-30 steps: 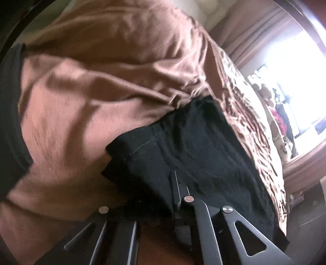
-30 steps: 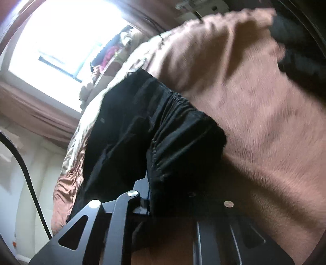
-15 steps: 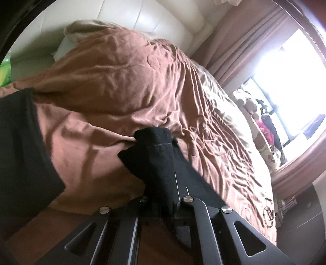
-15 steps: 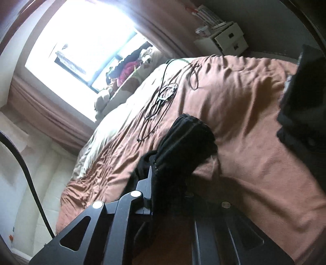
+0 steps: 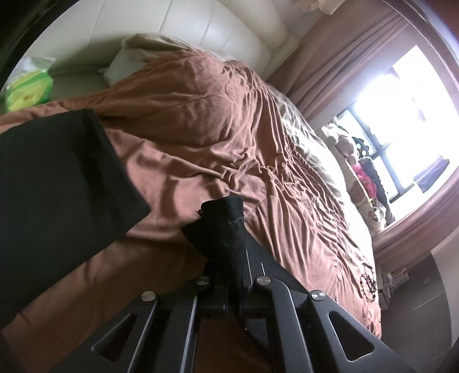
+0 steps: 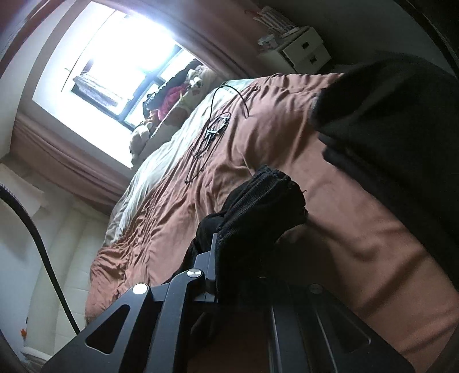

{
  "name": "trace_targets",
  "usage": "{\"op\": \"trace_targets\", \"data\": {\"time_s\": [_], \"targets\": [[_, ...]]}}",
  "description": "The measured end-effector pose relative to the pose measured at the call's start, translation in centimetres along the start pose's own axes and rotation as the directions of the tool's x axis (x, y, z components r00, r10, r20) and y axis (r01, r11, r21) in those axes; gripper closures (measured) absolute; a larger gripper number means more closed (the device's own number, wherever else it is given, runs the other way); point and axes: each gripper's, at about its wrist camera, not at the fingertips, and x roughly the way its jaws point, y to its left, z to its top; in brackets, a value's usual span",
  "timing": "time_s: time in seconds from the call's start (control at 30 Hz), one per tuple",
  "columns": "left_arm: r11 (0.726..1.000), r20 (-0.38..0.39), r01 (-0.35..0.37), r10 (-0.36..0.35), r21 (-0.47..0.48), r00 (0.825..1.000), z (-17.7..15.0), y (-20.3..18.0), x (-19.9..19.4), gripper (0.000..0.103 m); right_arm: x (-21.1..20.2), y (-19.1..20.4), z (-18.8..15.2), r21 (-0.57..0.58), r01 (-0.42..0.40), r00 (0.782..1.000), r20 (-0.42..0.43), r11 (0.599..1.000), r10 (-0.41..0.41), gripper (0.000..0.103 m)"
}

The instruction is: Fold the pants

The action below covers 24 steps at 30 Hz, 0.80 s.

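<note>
Two hand-held tools lift a pair of black pants clear of a bed spread with a brown blanket (image 5: 200,120). The left tool (image 5: 229,275) is pinched tight on a hemmed corner of the pants (image 5: 223,229), which stands up between its fingers. The right tool (image 6: 229,275) is likewise clamped on a bunched, ribbed edge of the same pants (image 6: 258,218), probably the waistband, though the dark cloth makes that hard to confirm. The rest of the garment hangs below both tools, out of sight.

The step in hand appears to be the pick-up and spread: the pants are raised by two edges so they can be laid flat or doubled over. The next move likely calls for both tools to hold their grip, draw the cloth taut between them and lower it onto a bare stretch of blanket with the edges lined up.

Other dark clothing already lies on the bed: a flat black piece (image 5: 57,186) at the left of the left view, and a dark heap (image 6: 401,143) at the right of the right view. A tangle of black cable (image 6: 212,132) rests on the blanket toward the window (image 6: 114,60), and could snag the cloth if the pants are set down there. Pillows (image 5: 137,54) and a green packet (image 5: 28,89) sit by the pale headboard (image 5: 200,25); soft toys (image 6: 198,77) line the sill.
</note>
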Motion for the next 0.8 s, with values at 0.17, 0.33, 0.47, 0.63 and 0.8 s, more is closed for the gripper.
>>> {"op": "trace_targets", "data": {"time_s": [0.17, 0.33, 0.47, 0.63, 0.8], "targets": [[1.0, 0.0, 0.017, -0.017, -0.014, 1.0, -1.9, 1.3, -2.9, 0.099, -3.0, -0.7, -0.7, -0.017, -0.003, 1.0, 0.002, 1.0, 0.003, 0.099], [0.999, -0.012, 0.018, -0.018, -0.028, 1.0, -4.2, 3.3, -5.4, 0.099, -5.8, -2.2, -1.8, -0.02, 0.002, 1.0, -0.005, 1.0, -0.002, 0.099], [0.999, -0.033, 0.007, -0.009, -0.035, 0.999, -5.8, 4.7, -7.1, 0.099, -7.3, -3.0, -2.4, -0.027, 0.008, 1.0, -0.015, 1.0, -0.008, 0.099], [0.999, -0.041, 0.021, -0.023, -0.038, 0.999, -6.8, 5.9, -9.3, 0.099, -8.5, -3.7, -2.7, -0.033, 0.018, 0.999, -0.038, 0.999, -0.02, 0.099], [0.999, -0.057, 0.005, -0.007, -0.036, 0.998, -7.9, 7.4, -9.6, 0.099, -9.1, -4.4, -3.4, -0.033, 0.031, 0.998, -0.05, 0.999, -0.033, 0.099]]}}
